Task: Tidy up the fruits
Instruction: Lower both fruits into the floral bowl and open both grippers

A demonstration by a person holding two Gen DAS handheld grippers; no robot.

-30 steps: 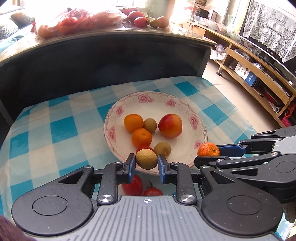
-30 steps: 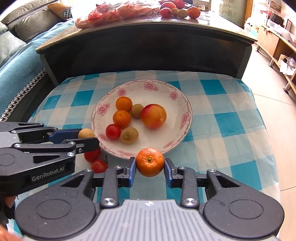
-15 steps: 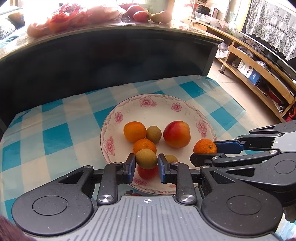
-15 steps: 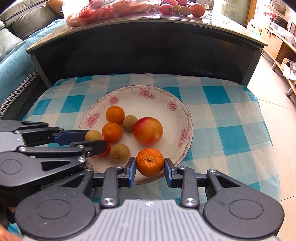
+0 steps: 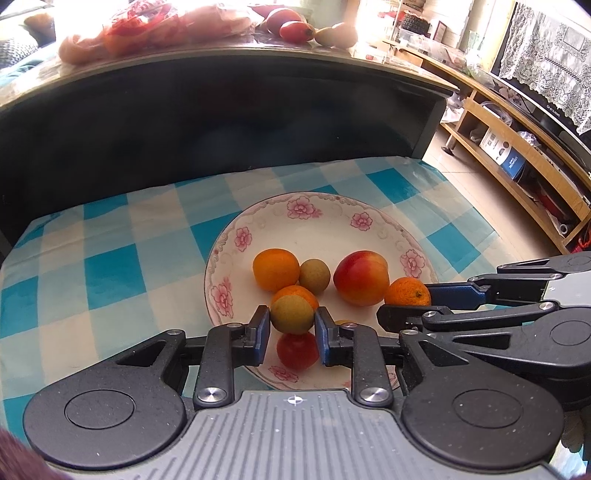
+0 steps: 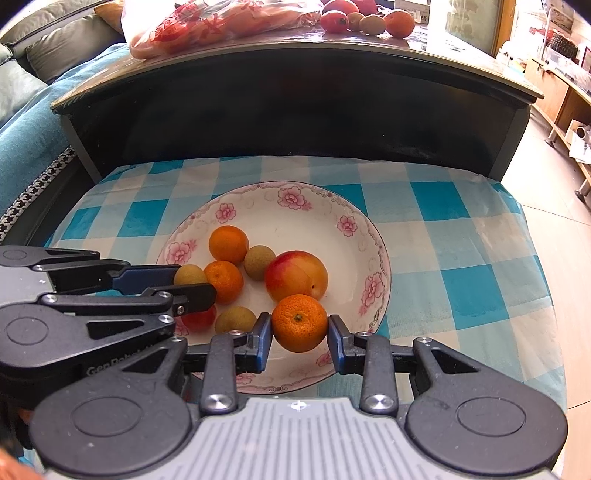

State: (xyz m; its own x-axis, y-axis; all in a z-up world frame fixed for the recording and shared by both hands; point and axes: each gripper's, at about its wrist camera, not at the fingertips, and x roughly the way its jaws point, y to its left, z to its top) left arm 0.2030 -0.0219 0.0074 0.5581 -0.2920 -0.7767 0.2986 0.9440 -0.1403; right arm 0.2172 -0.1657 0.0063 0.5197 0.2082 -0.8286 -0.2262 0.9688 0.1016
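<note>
A white flowered plate (image 5: 325, 218) (image 6: 317, 210) sits on the blue checked cloth. It holds two oranges (image 5: 276, 269), two brown longans (image 5: 314, 276), a peach (image 5: 361, 277) and a red tomato (image 5: 297, 350). My left gripper (image 5: 291, 323) is shut on a brown longan (image 5: 291, 314) above the plate's near side; it also shows in the right wrist view (image 6: 190, 275). My right gripper (image 6: 300, 332) is shut on an orange (image 6: 299, 322), over the plate's near right part, also seen in the left wrist view (image 5: 407, 291).
A dark raised table (image 6: 295, 92) stands behind the cloth, with a red plastic bag (image 6: 221, 18) and loose fruit (image 6: 369, 18) on top. Wooden shelves (image 5: 517, 155) stand at the right. A sofa (image 6: 29, 92) is at the left.
Both grippers have moved forward over the plate, carrying the longan and the orange. The loose tomatoes on the cloth have dropped out of sight below.
</note>
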